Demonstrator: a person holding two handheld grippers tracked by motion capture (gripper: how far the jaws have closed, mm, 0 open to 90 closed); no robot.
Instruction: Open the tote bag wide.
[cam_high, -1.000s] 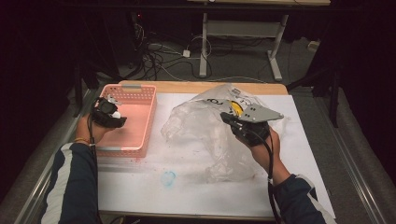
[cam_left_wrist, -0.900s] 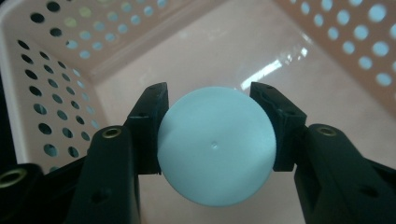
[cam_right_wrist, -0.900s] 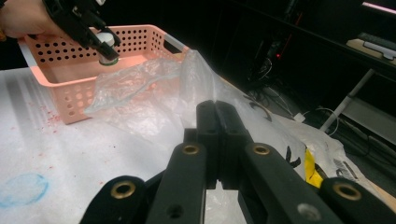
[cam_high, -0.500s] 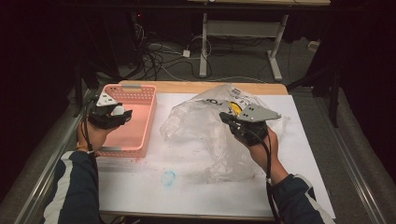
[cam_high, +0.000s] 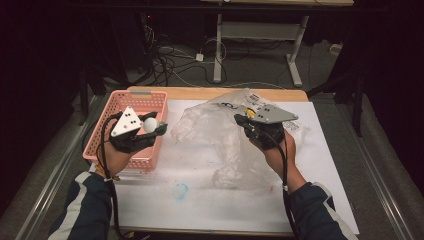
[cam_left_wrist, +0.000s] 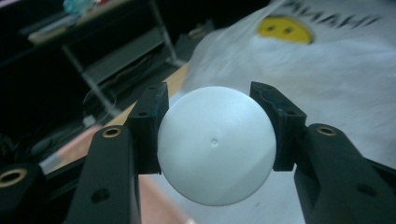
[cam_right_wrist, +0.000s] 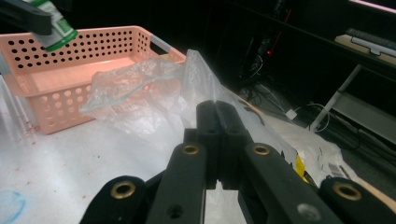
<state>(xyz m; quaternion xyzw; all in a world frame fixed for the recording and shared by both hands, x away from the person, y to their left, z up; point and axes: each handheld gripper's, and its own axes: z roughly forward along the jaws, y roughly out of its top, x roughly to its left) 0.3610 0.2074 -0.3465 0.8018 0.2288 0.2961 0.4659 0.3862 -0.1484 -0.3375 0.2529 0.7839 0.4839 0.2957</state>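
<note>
Packing step, viewed from above and along each tool. Left hand-held gripper (cam_high: 156, 126), at left of centre in the high view above the pink perforated basket (cam_high: 100, 142), is clenched on a white round-capped container (cam_left_wrist: 216, 144); in the right gripper view its body shows a green-and-white label (cam_right_wrist: 55, 23) at the upper left corner, the writing too small to read. Right hand-held gripper (cam_high: 242, 121) is clamped on a fold of the clear plastic bag (cam_high: 215, 132), which it holds lifted off the white-covered table (cam_high: 330, 150) at centre frame.

To do this step well, judged from the layout: the bag's mouth should face the basket and be drawn taut, and the container should travel cap-first across the gap, clear of the basket rim, before the left jaws release.

Printing on the bag includes a yellow smiley face (cam_left_wrist: 284, 29) beneath dark capitals, blurred and cut off at the top edge; a barcode (cam_right_wrist: 338, 171) sits at the lower right of the right gripper view.
</note>
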